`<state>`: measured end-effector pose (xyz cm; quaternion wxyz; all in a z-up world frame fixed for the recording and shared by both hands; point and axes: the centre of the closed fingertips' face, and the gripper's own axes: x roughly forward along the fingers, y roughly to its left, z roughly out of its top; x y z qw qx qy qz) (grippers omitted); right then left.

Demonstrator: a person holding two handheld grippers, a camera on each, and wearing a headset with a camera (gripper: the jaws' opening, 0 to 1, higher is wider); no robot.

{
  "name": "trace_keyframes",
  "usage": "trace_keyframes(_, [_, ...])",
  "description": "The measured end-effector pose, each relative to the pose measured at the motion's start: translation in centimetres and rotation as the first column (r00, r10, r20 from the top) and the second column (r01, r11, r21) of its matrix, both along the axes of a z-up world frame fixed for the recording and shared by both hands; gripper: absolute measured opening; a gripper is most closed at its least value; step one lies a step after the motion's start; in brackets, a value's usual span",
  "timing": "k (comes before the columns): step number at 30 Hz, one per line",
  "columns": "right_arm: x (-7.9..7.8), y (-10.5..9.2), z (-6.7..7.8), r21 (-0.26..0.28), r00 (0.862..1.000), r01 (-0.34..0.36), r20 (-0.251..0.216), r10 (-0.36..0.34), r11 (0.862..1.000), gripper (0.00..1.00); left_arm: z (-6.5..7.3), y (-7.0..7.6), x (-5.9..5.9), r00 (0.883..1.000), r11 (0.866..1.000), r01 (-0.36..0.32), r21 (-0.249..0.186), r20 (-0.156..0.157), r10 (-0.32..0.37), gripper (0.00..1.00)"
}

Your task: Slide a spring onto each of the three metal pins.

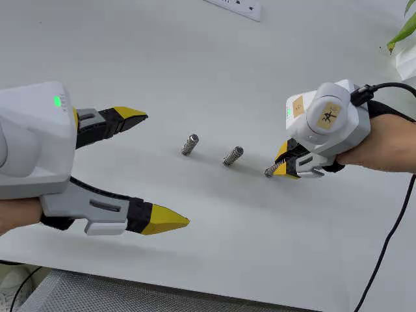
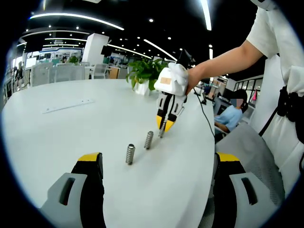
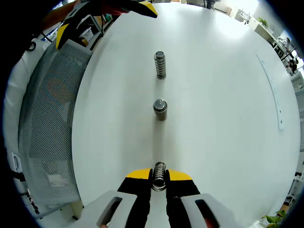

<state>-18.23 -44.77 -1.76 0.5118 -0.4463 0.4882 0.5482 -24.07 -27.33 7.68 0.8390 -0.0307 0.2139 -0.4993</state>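
Two springs stand upright on the white table [image 1: 195,58], each with a metal pin end showing in its top: one [image 1: 189,144] [image 2: 130,154] [image 3: 160,64] and a second [image 1: 233,155] [image 2: 148,139] [image 3: 160,109]. A third spring [image 1: 273,170] [image 3: 159,175] sits tilted between the yellow tips of my right gripper [image 1: 286,168] [image 2: 165,124] [image 3: 159,176], which is shut on it low over the table. My left gripper [image 1: 166,170] [image 2: 159,159] hovers wide open to the left of the row, holding nothing.
A white strip [image 1: 237,6] lies at the far table edge and a potted plant [image 1: 403,29] stands at the far right. A black cable [image 1: 390,240] trails from the right gripper. The table's near edge [image 1: 195,292] is close, with a mesh chair [image 3: 47,118] beside it.
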Motion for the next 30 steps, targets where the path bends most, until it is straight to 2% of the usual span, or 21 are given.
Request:
trace_keyframes(12, [-0.93,0.74,0.11,0.002,1.000,0.005,0.000,-0.005,1.000,0.08,0.11,0.01,-0.08,1.000,1.000,0.000,0.000,-0.002,0.000,0.96])
trace_keyframes(21, [-0.95,0.69,0.03,0.010,1.000,0.017,0.001,-0.017,1.000,0.09,0.30,0.00,-0.20,1.000,1.000,0.000,0.006,0.000,0.000,0.95])
trace_keyframes(30, [-0.67,0.89,0.92,0.051,0.999,0.047,0.013,-0.048,0.998,0.16,0.61,0.03,-0.30,1.000,1.000,0.006,0.022,0.009,-0.006,0.96])
